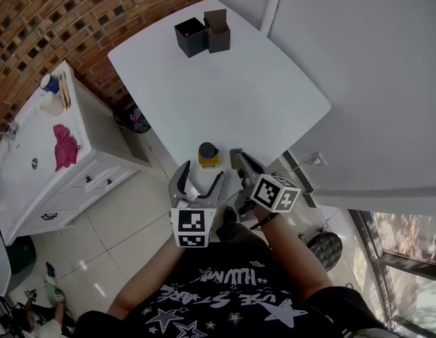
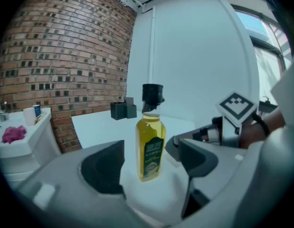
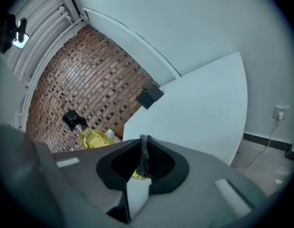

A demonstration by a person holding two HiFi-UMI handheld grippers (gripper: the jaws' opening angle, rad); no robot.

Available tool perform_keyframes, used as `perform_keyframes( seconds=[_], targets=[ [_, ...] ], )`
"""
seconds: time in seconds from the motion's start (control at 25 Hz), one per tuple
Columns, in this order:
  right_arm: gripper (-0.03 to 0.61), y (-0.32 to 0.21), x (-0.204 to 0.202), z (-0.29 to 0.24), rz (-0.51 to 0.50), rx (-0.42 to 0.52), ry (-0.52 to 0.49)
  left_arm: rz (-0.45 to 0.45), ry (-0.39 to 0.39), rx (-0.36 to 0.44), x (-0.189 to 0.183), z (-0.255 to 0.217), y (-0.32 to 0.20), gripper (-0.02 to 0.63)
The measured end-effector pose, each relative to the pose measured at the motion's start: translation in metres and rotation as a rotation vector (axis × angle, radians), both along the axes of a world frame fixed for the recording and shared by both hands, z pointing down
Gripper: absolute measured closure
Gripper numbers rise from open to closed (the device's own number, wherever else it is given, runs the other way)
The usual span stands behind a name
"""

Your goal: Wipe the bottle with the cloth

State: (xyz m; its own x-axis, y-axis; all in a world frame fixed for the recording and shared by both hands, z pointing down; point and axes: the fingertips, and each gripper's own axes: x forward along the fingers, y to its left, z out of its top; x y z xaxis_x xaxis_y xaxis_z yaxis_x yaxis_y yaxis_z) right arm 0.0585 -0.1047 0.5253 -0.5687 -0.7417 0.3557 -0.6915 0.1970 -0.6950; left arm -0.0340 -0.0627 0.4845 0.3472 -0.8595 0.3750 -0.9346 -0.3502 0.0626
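A bottle of yellow liquid with a black cap stands upright near the front edge of the white table. My left gripper is open just in front of it. In the left gripper view the bottle stands between the wide jaws, touching neither pad. My right gripper is shut with nothing visibly held, just right of the bottle. Its closed jaws point over the table, with the bottle to their left. A pink cloth lies on the white cabinet at the left, far from both grippers.
Two black boxes stand at the table's far end by the brick wall. The white cabinet with drawers stands left of the table, with a cup on its top. A tiled floor gap lies between them.
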Motion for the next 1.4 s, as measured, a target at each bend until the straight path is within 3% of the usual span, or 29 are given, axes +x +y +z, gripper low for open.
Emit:
perform_keyframes(
  seconds=[0.2, 0.32, 0.56, 0.68, 0.8, 0.96, 1.12, 1.28, 1.4],
  targets=[
    [0.540, 0.000, 0.018, -0.004, -0.003, 0.011, 0.001, -0.185, -0.064, 0.050, 0.001, -0.003, -0.023, 0.261],
    [0.540, 0.001, 0.023, -0.006, -0.018, 0.013, -0.005, -0.259, -0.089, 0.035, 0.000, 0.002, -0.035, 0.261],
    [0.540, -0.005, 0.027, -0.013, -0.063, 0.040, -0.005, -0.337, -0.155, 0.004, 0.004, 0.010, -0.043, 0.266],
    [0.540, -0.008, 0.028, -0.016, -0.087, 0.051, -0.010, -0.370, -0.168, -0.005, 0.001, 0.011, -0.043, 0.355],
    [0.540, -0.011, 0.029, -0.018, -0.105, 0.063, -0.017, -0.375, -0.179, -0.011, 0.001, 0.011, -0.043, 0.354],
    [0.540, -0.013, 0.028, -0.020, -0.119, 0.077, -0.015, -0.329, -0.179, 0.003, 0.000, 0.013, -0.042, 0.356],
    [0.541, -0.014, 0.021, -0.030, -0.146, 0.107, -0.016, -0.221, -0.165, 0.019, 0.002, 0.010, -0.042, 0.356],
    [0.540, -0.017, 0.010, -0.037, -0.198, 0.114, -0.012, -0.061, -0.150, 0.041, 0.006, 0.009, -0.041, 0.357],
    [0.540, -0.018, 0.002, -0.044, -0.230, 0.115, -0.012, 0.110, -0.126, 0.074, 0.012, 0.008, -0.038, 0.357]
  ],
)
